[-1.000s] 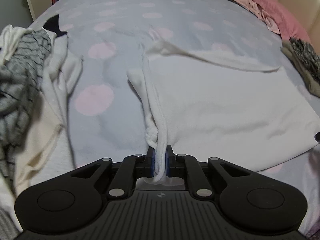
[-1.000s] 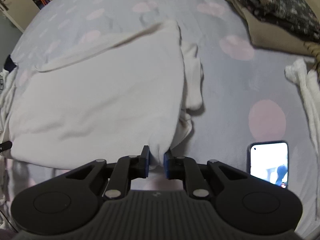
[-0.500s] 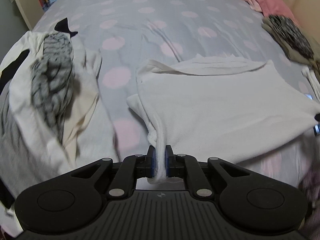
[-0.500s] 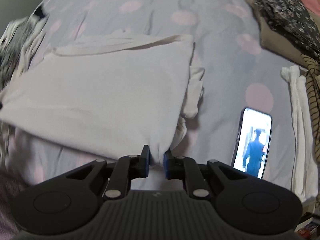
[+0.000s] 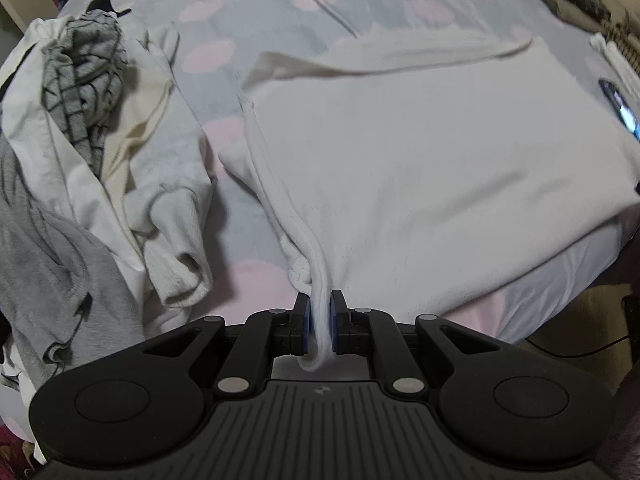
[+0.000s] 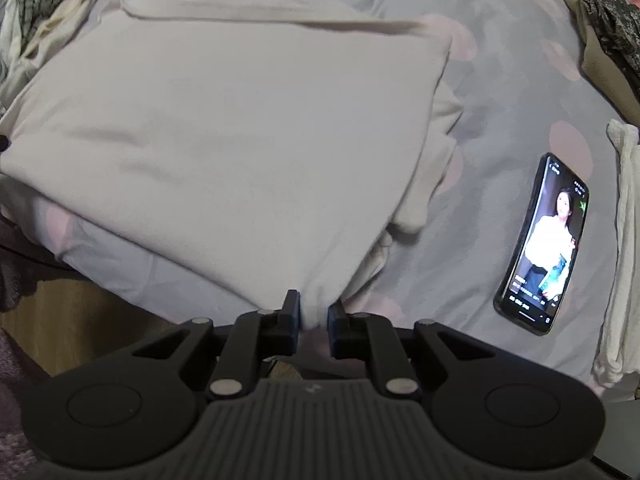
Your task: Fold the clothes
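Garment [image 5: 420,152] is stretching ahead of both grippers; I am clenching left jaws and right jaws on its near corners.

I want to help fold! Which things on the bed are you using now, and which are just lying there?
Using now:
- white garment
- left gripper
- right gripper

Just lying there:
- phone
- heap of unfolded clothes
- dark patterned clothes
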The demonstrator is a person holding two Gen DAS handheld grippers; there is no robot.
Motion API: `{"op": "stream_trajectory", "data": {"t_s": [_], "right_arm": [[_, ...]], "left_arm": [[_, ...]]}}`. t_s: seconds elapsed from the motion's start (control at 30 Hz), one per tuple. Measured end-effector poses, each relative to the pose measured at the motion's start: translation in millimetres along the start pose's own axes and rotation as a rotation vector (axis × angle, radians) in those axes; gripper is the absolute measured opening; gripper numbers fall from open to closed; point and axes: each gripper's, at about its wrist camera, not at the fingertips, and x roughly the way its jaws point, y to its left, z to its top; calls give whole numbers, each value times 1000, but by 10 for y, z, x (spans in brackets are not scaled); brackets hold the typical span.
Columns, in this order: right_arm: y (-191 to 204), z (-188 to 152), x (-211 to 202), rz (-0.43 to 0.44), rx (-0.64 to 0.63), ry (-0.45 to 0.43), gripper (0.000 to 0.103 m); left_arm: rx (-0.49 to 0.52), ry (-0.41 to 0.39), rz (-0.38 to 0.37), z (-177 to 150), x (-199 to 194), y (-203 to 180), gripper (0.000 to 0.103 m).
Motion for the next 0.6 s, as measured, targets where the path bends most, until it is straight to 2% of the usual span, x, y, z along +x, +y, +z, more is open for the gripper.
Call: {"op": "stream_trajectory", "data": {"t_s": [0.07,0.13,0.23,0.3,0.43,0.53,0.6], "right_arm": [[4,1,58,-13,-8,11,17],[27,-5,88,-37,-27,21,22],[113,-75,33,-94,-78,3,30],[176,-124,-28,-134,-115,-20,30],[233,-59,-167,-183,-140,-126,30],[330,41,-217,-241,-152,-237,30],[402,104,-201,-242,-135,-327,30]], "left_arm": [[4,13,-3,-16,48,1,12],[-1,17,-3,-22,34,15,14],[-11,-3,8,-26,-42,44,16],[-9,-45,6,10,-122,26,17],[56,-134,-11,194,-182,-120,17],[110,-179,-11,359,-132,-324,19],[139,-226,-14,469,-48,-462,19]]}}
